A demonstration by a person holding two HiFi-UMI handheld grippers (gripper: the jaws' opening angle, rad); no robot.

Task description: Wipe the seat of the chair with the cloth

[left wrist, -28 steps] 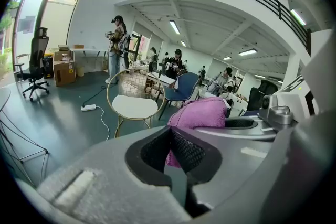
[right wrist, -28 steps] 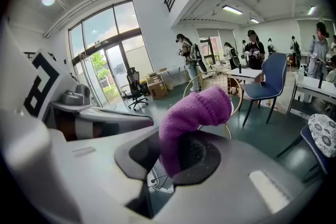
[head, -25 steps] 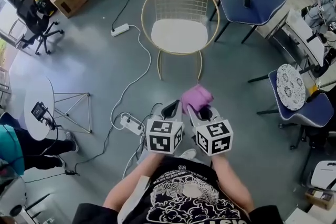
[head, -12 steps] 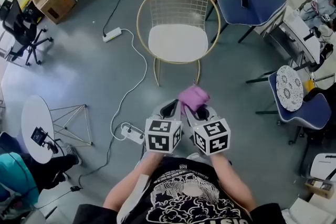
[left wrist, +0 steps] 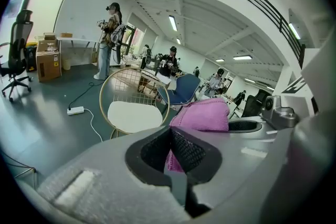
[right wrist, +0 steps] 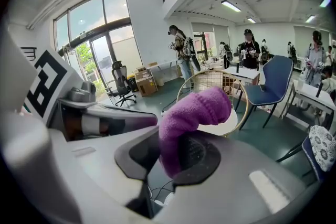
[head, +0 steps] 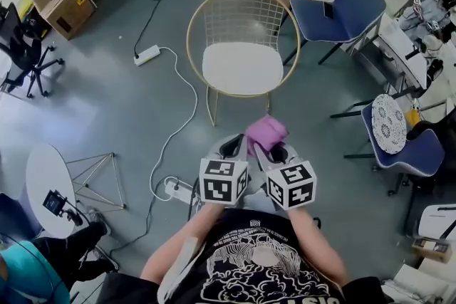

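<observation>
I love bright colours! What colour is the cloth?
Purple-pink. The cloth shows best in the right gripper view.

Both forearms low and close together, left gripper (head: pixel 232 147) closed, right gripper (head: pixel 273 150) clamped on cloth (head: pixel 266 130).

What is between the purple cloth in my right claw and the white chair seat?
Head view: only bare grey floor and the chair's gold front leg separate the cloth in the right claw from the seat.
</observation>
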